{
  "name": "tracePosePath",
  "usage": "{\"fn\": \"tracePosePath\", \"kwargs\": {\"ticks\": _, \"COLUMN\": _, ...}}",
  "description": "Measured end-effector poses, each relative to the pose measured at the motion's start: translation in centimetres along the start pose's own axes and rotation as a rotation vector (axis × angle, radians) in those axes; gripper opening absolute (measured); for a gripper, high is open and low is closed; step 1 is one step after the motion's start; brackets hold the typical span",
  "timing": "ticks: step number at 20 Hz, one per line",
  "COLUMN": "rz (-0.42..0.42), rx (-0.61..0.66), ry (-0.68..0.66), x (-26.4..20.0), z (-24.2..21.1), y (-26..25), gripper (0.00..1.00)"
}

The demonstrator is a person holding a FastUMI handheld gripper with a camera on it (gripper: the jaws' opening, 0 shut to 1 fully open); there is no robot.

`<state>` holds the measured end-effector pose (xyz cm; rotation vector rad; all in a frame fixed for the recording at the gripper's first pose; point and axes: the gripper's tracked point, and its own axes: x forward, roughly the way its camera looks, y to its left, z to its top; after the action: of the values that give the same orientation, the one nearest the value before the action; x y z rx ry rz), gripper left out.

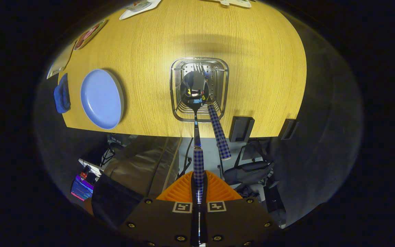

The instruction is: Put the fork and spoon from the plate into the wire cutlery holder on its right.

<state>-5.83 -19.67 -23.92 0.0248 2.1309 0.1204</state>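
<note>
My gripper (pixel 198 187) looks straight down on a wooden table (pixel 252 68). Its fingers are shut on the checkered handle of a spoon (pixel 196 137). The spoon's shiny bowl hangs over the mouth of the square wire cutlery holder (pixel 175 85), which stands beyond the fingers. A fork (pixel 218 130) with a matching checkered handle stands in the holder, leaning toward me just right of the spoon, tines down inside. The blue plate (pixel 101 99) lies bare on the table to the holder's left.
A blue cloth (pixel 62 94) lies beyond the plate at the table's left end. Flat cards and mats (pixel 89 34) lie along the far left side. Below the table's near edge are a chair (pixel 249 171), bags and a lit screen (pixel 81 188).
</note>
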Motion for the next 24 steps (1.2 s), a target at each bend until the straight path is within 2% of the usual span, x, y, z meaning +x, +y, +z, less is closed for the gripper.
{"fn": "tracePosePath", "kwargs": {"ticks": 7, "rz": 0.025, "rx": -0.001, "ry": 0.083, "x": 0.9, "z": 1.4, "y": 0.2, "gripper": 0.02}}
{"fn": "tracePosePath", "kwargs": {"ticks": 17, "rz": -0.038, "rx": -0.036, "ry": 0.182, "x": -0.1, "z": 4.7, "y": 0.1, "gripper": 0.02}}
{"fn": "tracePosePath", "kwargs": {"ticks": 19, "rz": -0.052, "rx": -0.052, "ry": 0.196, "x": -0.2, "z": 5.4, "y": 0.4, "gripper": 0.06}}
{"fn": "tracePosePath", "kwargs": {"ticks": 23, "rz": -0.07, "rx": -0.065, "ry": 0.196, "x": -0.2, "z": 6.4, "y": 0.2, "gripper": 0.06}}
{"fn": "tracePosePath", "kwargs": {"ticks": 24, "rz": -0.08, "rx": -0.074, "ry": 0.196, "x": -0.3, "z": 6.5, "y": 0.1, "gripper": 0.09}}
